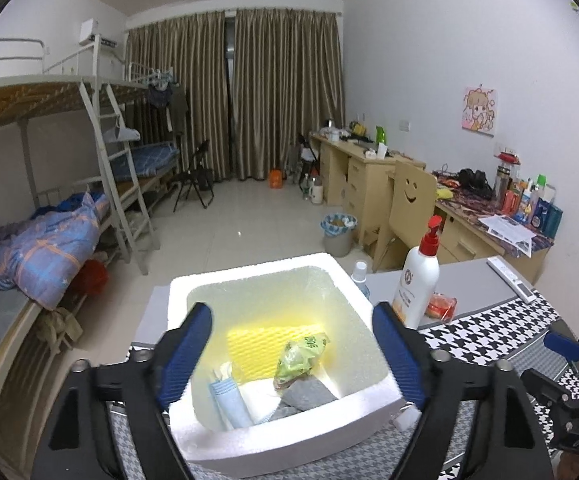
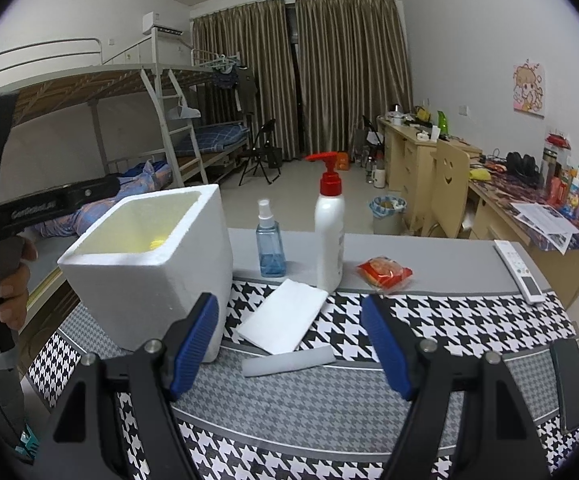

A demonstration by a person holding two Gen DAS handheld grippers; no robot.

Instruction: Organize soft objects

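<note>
A white foam box [image 1: 353, 280] stands on the houndstooth cloth [image 2: 449, 312]. Inside lie a yellow sponge [image 1: 257, 344], a green plastic bag [image 1: 301, 356], a light blue cloth [image 1: 229, 400] and a grey cloth [image 1: 309, 394]. My left gripper [image 1: 289, 360] is open and empty, hovering over the box. My right gripper [image 2: 289, 344] is open and empty above the cloth, right of the box [image 2: 149, 272]. A folded white cloth [image 2: 285, 316] and a grey roll [image 2: 289, 362] lie between its fingers. A red packet [image 2: 385, 272] lies further back.
A white pump bottle [image 2: 329, 240] and a blue spray bottle [image 2: 269, 244] stand behind the white cloth. A white remote [image 2: 519, 272] lies at the table's right edge. A dark phone [image 2: 569, 384] lies at the right. Bunk beds, desks and a chair fill the room behind.
</note>
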